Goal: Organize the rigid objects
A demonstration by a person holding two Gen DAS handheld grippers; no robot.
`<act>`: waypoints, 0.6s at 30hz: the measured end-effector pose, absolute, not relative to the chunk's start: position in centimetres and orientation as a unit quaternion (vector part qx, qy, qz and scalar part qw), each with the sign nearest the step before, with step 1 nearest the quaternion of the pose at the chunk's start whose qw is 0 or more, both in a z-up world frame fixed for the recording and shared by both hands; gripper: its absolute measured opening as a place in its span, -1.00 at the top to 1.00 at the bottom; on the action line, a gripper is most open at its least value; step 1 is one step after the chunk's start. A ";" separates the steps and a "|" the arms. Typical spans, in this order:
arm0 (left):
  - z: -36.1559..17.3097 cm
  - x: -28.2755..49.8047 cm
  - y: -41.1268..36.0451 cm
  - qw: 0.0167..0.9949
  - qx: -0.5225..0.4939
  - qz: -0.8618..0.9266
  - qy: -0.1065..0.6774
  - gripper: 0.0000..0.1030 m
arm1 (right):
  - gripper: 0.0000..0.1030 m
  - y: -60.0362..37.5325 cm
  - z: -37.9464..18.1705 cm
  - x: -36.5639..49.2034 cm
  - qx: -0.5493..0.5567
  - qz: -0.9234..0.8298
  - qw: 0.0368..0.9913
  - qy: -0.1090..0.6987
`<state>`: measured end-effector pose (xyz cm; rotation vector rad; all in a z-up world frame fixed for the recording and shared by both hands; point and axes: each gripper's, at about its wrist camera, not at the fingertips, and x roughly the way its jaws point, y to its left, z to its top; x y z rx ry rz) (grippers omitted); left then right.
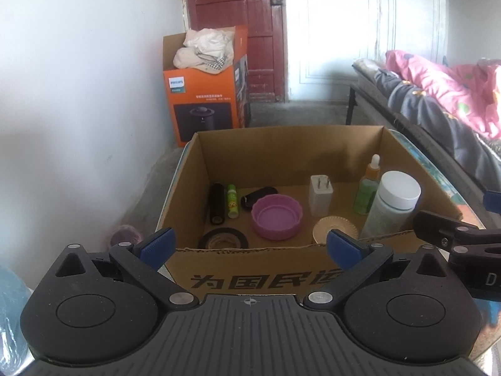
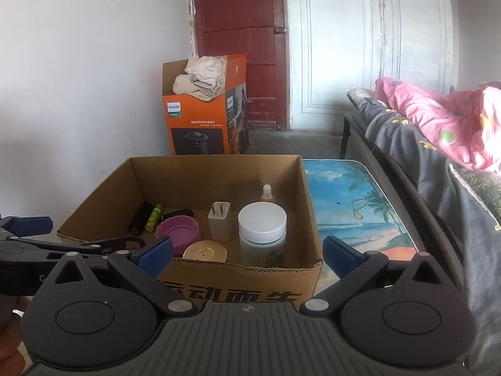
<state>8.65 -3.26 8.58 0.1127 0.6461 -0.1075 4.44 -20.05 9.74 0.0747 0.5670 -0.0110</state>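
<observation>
An open cardboard box [image 1: 281, 144] [image 2: 103, 188] stands on a small table. Inside lie a purple lid [image 1: 277, 217] [image 2: 178, 228], a white-capped jar [image 1: 393, 205] [image 2: 262, 230], a white plug adapter [image 1: 320, 195] [image 2: 219, 221], a dropper bottle [image 1: 368, 185] [image 2: 267, 192], a gold disc [image 1: 334, 230] [image 2: 205, 252], a black tape roll [image 1: 223, 239], a black cylinder [image 1: 217, 203] [image 2: 141, 217] and a green tube [image 1: 232, 200] [image 2: 153, 217]. My left gripper [image 1: 250, 246] is open and empty at the box's near wall. My right gripper [image 2: 247, 252] is open and empty just before the box's near right corner.
The table top [image 2: 353, 206] with a beach picture shows right of the box. A bed with a pink quilt [image 2: 438, 119] runs along the right. An orange Philips carton [image 1: 203, 94] [image 2: 200, 116] stuffed with cloth stands by the red door [image 2: 241, 31].
</observation>
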 end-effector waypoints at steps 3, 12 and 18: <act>8.6 8.9 -2.9 0.944 0.050 -0.055 0.322 -1.00 | -1.00 -20.5 9.4 5.1 0.037 -0.007 0.957 0.288; 8.4 9.3 -3.5 0.941 0.067 -0.046 0.328 -0.99 | -1.00 -20.8 8.8 5.8 0.039 -0.010 0.954 0.298; 8.4 9.4 -3.7 0.940 0.075 -0.045 0.329 -0.99 | -1.00 -20.9 8.7 5.9 0.041 -0.010 0.951 0.306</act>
